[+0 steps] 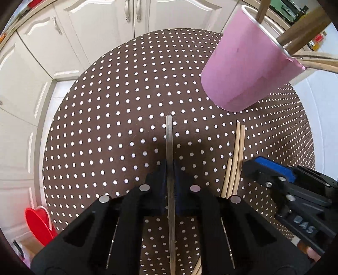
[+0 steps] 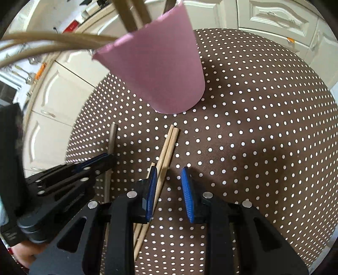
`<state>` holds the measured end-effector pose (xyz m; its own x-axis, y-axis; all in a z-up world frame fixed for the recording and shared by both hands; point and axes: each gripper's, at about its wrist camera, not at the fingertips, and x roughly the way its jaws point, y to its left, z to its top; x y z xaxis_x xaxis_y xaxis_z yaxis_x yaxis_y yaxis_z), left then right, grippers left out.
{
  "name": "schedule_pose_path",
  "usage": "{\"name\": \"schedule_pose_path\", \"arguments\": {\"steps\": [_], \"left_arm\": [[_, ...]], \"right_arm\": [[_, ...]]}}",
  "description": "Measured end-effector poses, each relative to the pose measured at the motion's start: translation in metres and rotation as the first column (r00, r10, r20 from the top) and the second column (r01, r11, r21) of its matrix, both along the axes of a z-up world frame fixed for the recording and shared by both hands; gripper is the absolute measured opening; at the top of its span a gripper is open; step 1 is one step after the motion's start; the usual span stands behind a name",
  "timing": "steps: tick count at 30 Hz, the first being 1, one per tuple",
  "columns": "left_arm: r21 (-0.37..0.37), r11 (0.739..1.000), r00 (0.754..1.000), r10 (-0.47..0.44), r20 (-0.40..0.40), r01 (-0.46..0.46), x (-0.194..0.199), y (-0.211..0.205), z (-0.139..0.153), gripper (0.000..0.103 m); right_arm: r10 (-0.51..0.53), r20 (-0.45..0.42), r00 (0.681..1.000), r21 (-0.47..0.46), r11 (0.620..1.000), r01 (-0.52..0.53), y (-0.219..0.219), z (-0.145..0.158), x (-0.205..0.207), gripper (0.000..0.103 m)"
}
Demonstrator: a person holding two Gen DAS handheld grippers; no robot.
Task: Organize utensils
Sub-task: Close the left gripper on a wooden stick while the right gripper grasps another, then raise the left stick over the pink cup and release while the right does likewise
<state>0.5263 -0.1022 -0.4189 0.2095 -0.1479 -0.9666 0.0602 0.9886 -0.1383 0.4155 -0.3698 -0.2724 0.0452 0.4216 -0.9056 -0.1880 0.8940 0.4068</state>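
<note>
Left claw (image 1: 170,169) clenched on flat metal handle (image 1: 169,137), gripped edge-on for lift toward pink cup (image 1: 243,69). Right claw (image 2: 169,179) released, straddling chopsticks (image 2: 166,146) on tabletop (image 2: 253,148). Cup upright beyond, already holding wooden utensils (image 2: 131,14).

We see a round table (image 1: 126,105) in brown polka-dot cloth; cream panelled cabinets (image 1: 95,27) stand behind; a red basin (image 1: 40,224) sits low.

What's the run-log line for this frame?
left gripper: shut on metal utensil | right gripper: open beside chopsticks | pink cup: upright, holds utensils | step: utensil to cup, pending
</note>
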Motion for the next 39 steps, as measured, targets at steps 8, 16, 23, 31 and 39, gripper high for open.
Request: {"name": "schedule_pose_path", "arguments": {"steps": [8, 16, 23, 31, 39], "left_arm": [[0.007, 1.0, 1.0, -0.013, 0.002, 0.013, -0.008, 0.011, 0.002, 0.007], [0.004, 1.0, 1.0, -0.03, -0.002, 0.03, -0.016, 0.007, 0.006, 0.007], [-0.004, 0.999, 0.999, -0.037, -0.001, 0.037, -0.025, 0.011, 0.008, 0.006], [-0.063, 0.997, 0.998, -0.03, 0.051, 0.033, -0.038, 0.019, 0.038, 0.006], [-0.138, 0.99, 0.988, 0.007, 0.153, 0.015, -0.062, 0.051, 0.093, 0.006]], "right_arm": [[0.064, 0.044, 0.997, -0.088, 0.994, -0.06, 0.029, 0.0, -0.01, 0.02], [0.112, 0.049, 0.993, -0.138, 0.985, -0.104, 0.062, 0.001, -0.017, 0.007], [0.11, 0.029, 0.994, -0.158, 0.982, -0.104, 0.065, -0.005, -0.002, 0.008], [0.023, -0.005, 1.0, -0.036, 0.999, -0.023, 0.036, 0.002, 0.008, 0.005], [-0.008, 0.116, 0.993, 0.11, 0.994, -0.005, 0.037, 0.066, -0.014, 0.005]]}}
